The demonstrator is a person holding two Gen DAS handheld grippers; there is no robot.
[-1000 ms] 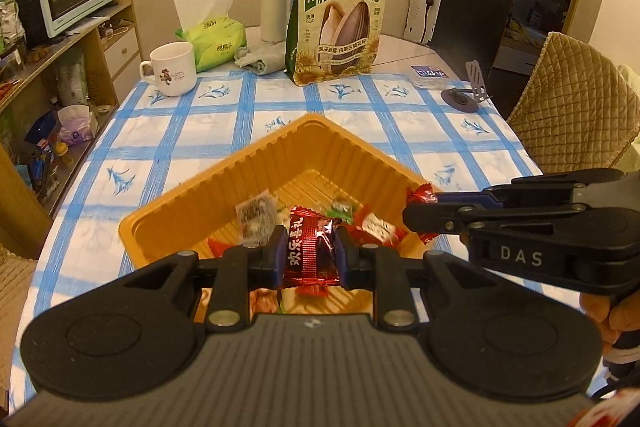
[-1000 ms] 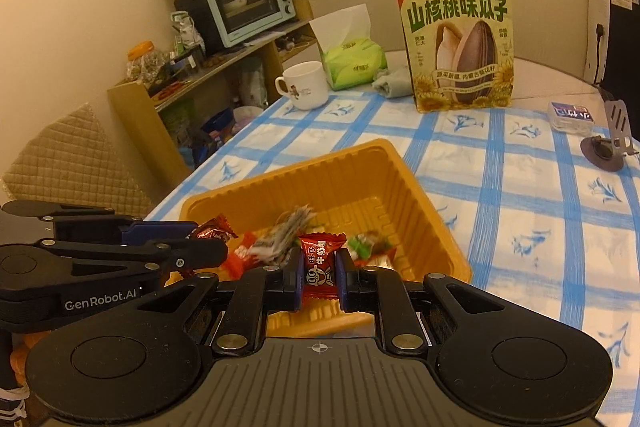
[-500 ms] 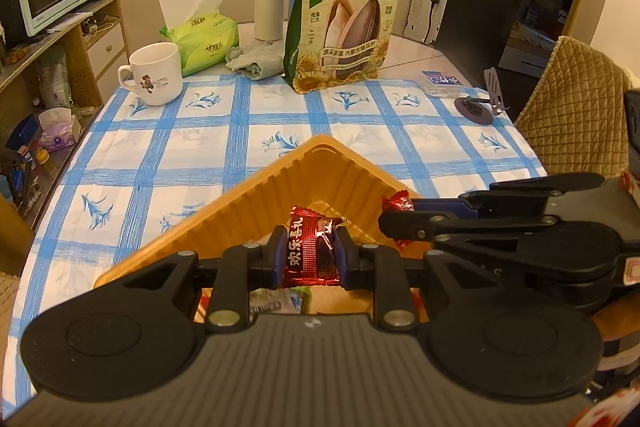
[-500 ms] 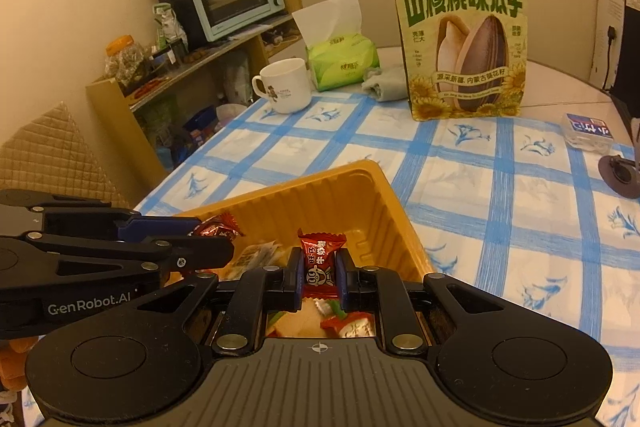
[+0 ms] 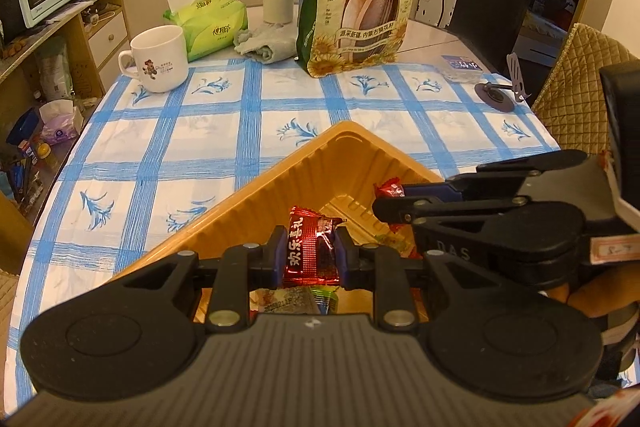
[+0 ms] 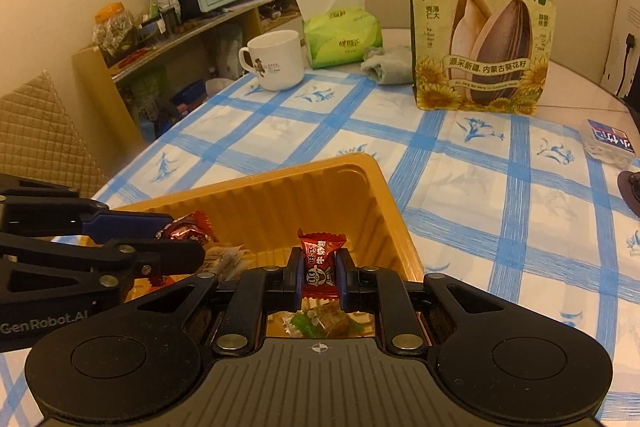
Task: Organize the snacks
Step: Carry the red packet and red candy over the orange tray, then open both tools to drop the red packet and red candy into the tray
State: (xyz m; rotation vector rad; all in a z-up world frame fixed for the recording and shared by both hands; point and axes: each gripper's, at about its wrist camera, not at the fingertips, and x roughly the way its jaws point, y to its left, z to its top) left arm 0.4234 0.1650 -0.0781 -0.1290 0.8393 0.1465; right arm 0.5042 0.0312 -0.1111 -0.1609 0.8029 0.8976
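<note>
Fingers of left gripper point(image 5: 309, 254) pinching dark red candy point(image 5: 310, 251), right gripper point(image 6: 318, 274) pinching red sweet point(image 6: 319, 265), both above orange tray point(image 5: 272, 183) near table's front edge

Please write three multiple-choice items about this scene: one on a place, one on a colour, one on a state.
1. Where does the white mug stand?
A. inside the tray
B. on the checked tablecloth
C. on the shelf

2. What colour is the tray?
A. orange-yellow
B. green
C. white

3. What is the state of the left gripper?
A. open and empty
B. shut on a red candy
C. shut on the mug

Answers: 1 B, the mug sits on the cloth beside the tissue pack. 2 A, its walls are orange-yellow. 3 B, its pads press the red wrapper.
</note>
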